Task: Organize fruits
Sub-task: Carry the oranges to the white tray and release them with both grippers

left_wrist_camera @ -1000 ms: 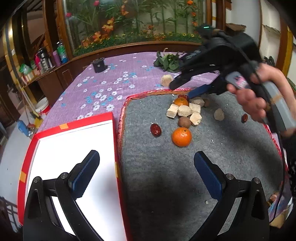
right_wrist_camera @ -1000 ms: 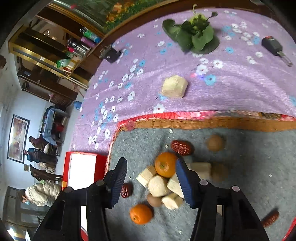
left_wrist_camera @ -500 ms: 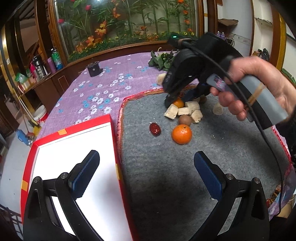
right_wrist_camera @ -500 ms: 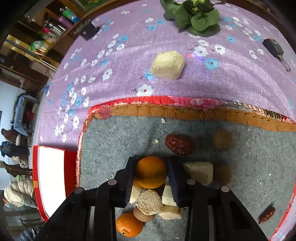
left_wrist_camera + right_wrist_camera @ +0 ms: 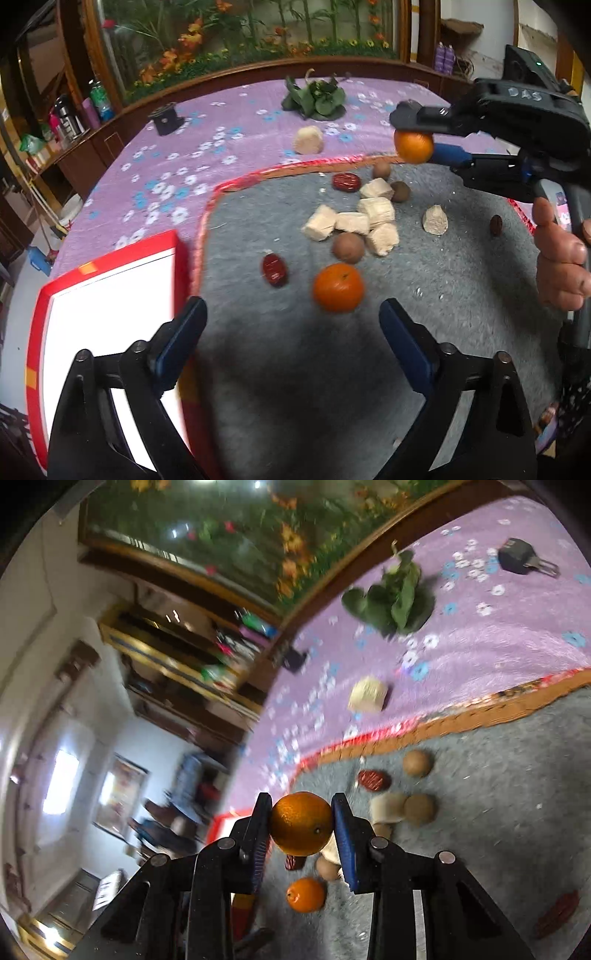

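My right gripper [image 5: 301,825] pinches an orange [image 5: 301,823], lifted above the grey mat [image 5: 461,295] | my left gripper [image 5: 291,332] spread, jaws just narrowing (nothing between them) | second orange [image 5: 338,287] just ahead, beside a red date [image 5: 274,270].

Two oranges showed: one [image 5: 413,147] clamped above the grey mat's [image 5: 461,295] far edge, one [image 5: 338,287] lying near its middle. Three red dates [image 5: 274,270] lay on the mat, with three brown round fruits [image 5: 348,247]. Six pale chunks [image 5: 320,228] lay there; a seventh [image 5: 308,139] sat beyond the far edge.
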`<action>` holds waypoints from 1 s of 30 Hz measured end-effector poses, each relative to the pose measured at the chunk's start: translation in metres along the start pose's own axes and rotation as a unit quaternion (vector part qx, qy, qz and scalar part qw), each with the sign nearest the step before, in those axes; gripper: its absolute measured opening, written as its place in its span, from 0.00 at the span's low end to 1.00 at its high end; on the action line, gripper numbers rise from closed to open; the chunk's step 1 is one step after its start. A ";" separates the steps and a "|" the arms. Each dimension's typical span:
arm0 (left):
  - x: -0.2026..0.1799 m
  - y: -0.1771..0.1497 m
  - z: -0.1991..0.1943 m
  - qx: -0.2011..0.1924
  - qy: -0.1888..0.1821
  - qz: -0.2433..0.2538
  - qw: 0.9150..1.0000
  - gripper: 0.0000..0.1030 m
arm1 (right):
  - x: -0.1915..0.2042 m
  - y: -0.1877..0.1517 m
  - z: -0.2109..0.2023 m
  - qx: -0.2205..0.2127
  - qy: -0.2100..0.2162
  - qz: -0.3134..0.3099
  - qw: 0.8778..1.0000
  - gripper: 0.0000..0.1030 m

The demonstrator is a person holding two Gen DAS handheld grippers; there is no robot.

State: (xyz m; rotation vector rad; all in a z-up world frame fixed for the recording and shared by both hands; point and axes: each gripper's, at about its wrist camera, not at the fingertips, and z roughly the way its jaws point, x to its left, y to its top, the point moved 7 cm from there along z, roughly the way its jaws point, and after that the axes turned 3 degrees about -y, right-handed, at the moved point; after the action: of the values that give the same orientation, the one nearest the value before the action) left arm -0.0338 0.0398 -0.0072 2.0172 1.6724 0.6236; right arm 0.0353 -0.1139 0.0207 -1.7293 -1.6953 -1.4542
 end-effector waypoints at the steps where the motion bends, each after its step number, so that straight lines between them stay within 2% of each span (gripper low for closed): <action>1: -0.004 0.002 0.006 0.007 0.002 0.002 1.000 0.82 | -0.006 0.004 -0.004 -0.001 0.004 0.011 1.000 0.31; 3: -0.008 0.005 0.015 0.016 -0.007 -0.004 1.000 0.78 | -0.010 0.012 -0.007 -0.013 -0.005 0.008 1.000 0.31; 4: -0.010 0.006 0.020 0.021 -0.010 -0.011 1.000 0.72 | -0.010 0.014 -0.010 -0.021 -0.013 0.001 1.000 0.31; 5: -0.011 0.006 0.024 0.026 -0.011 -0.015 0.999 0.65 | -0.011 0.015 -0.012 -0.023 -0.010 0.003 1.000 0.31; 7: -0.015 0.006 0.032 0.037 -0.015 -0.018 0.999 0.63 | -0.012 0.016 -0.008 -0.015 0.014 0.026 0.999 0.31; 9: -0.018 0.004 0.039 0.045 -0.017 -0.020 0.999 0.58 | -0.011 0.017 -0.001 -0.010 0.017 0.033 0.999 0.31; 10: -0.019 0.003 0.042 0.046 -0.020 -0.022 0.999 0.51 | -0.011 0.016 0.002 -0.010 0.012 0.031 0.999 0.31; 12: -0.020 0.003 0.045 0.041 -0.018 -0.023 0.999 0.48 | -0.008 0.010 -0.003 -0.007 0.012 0.028 1.000 0.31; 16: -0.017 0.004 0.044 0.028 -0.015 -0.035 0.999 0.34 | -0.005 0.006 0.001 -0.003 0.014 0.023 1.000 0.31; 21: -0.013 0.002 0.030 0.009 -0.007 -0.047 0.999 0.34 | 0.000 0.002 0.003 -0.003 0.012 0.009 1.000 0.31; 26: 0.001 -0.005 -0.021 -0.042 0.008 -0.059 0.997 0.34 | 0.007 -0.002 0.009 -0.002 0.005 -0.021 1.000 0.31; 28: 0.017 -0.014 -0.050 -0.067 0.022 -0.069 0.995 0.34 | 0.010 -0.007 0.015 0.004 -0.007 -0.038 0.999 0.31; 30: 0.039 -0.026 -0.073 -0.082 0.056 -0.074 0.992 0.34 | 0.011 -0.013 0.023 0.012 -0.018 -0.051 0.998 0.31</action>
State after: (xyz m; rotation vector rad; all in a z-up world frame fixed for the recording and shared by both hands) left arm -0.0917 0.0864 0.0377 1.7549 1.7536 0.8071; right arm 0.0314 -0.0866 0.0144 -1.6871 -1.8373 -1.4472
